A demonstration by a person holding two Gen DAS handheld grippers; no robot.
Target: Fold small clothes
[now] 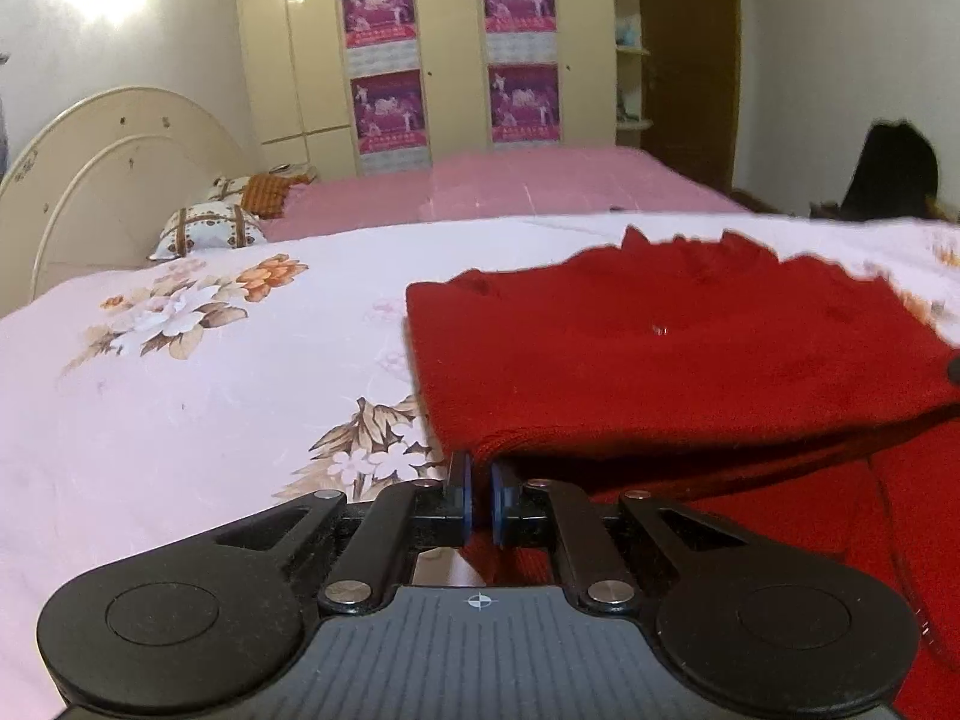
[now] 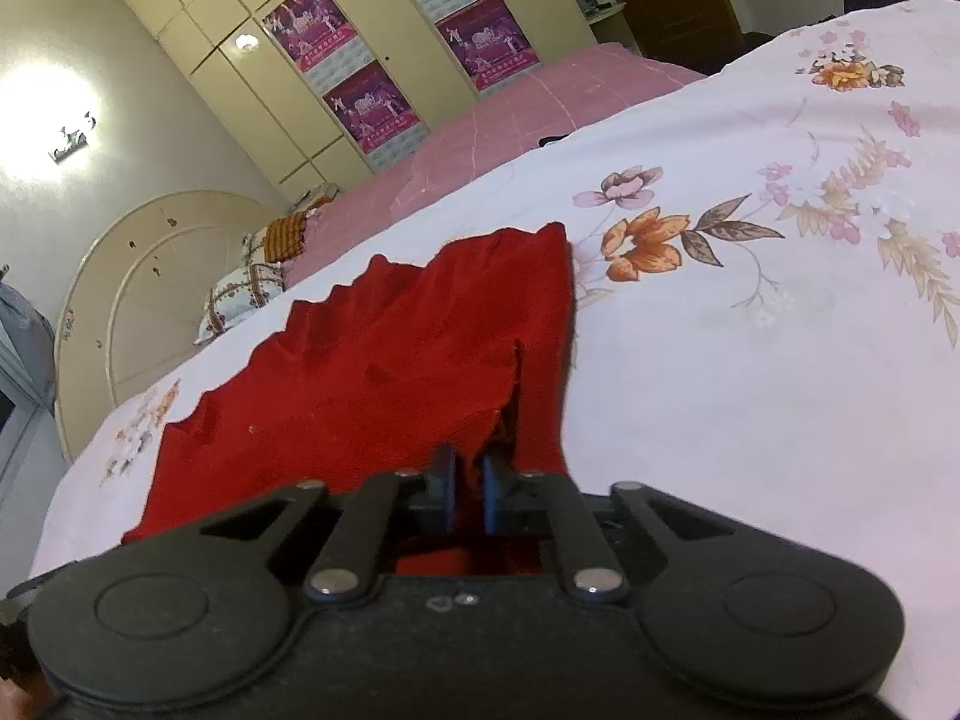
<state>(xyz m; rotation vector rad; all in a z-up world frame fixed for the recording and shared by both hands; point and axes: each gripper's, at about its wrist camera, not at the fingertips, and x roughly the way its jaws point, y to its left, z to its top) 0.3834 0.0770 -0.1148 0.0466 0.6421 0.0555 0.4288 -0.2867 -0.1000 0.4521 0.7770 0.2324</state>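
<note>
A small red knitted garment [image 1: 672,354] lies on the floral white bedsheet [image 1: 198,384], its near layer lifted off the layer beneath. My left gripper [image 1: 481,480] is shut on the garment's near left corner and holds it raised a little. In the right wrist view the same red garment [image 2: 372,372] stretches away to the left. My right gripper [image 2: 467,474] is shut on its near right corner, where the fabric bunches between the blue pads [image 2: 489,498]. A narrow red strip runs along the right edge beside it.
A pink bedspread [image 1: 540,186] covers the far half of the bed. Pillows [image 1: 210,228] lie by the cream headboard [image 1: 108,168]. A cream wardrobe [image 1: 420,42] with purple posters stands behind. The floral sheet [image 2: 750,330] spreads to the right of the garment.
</note>
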